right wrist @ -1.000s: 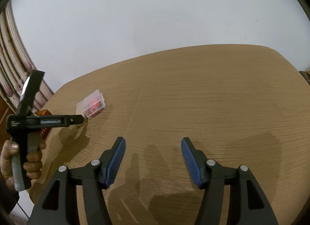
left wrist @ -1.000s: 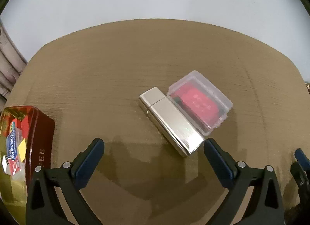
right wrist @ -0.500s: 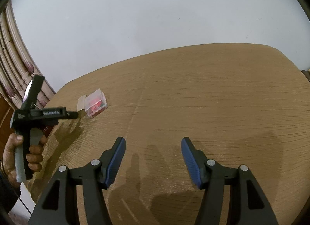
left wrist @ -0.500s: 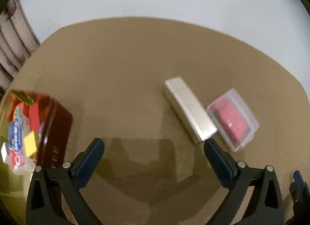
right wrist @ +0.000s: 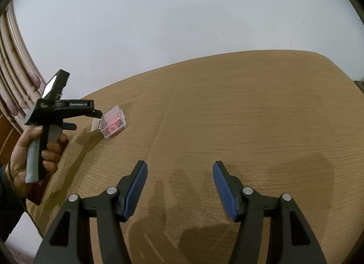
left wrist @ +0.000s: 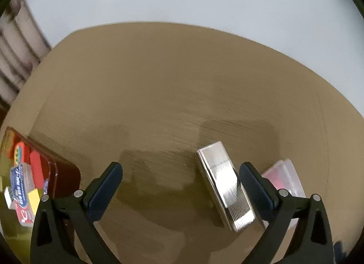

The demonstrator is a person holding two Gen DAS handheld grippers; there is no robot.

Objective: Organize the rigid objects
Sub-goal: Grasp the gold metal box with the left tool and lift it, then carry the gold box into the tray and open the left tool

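A silver metal box (left wrist: 224, 184) lies on the wooden table (left wrist: 159, 95), close inside the right finger of my left gripper (left wrist: 180, 170), which hovers open and holds nothing. A clear plastic case with red contents (left wrist: 284, 176) lies beside the box, partly hidden by that finger. In the right wrist view a hand (right wrist: 34, 150) holds the left gripper (right wrist: 84, 119) above the silver box (right wrist: 95, 125) and next to the clear case (right wrist: 113, 124). My right gripper (right wrist: 179, 168) stands open over bare table.
A red tin (left wrist: 59, 173) holding several small colourful items sits at the table's left edge; the red tin (right wrist: 39, 186) shows under the hand in the right wrist view. A white wall rises behind the table, and a curtain (right wrist: 13, 75) hangs at the left.
The left gripper shifted and rolled: the silver box and clear case slid to the lower right of its view, and the tin came further in. The right gripper stayed still.
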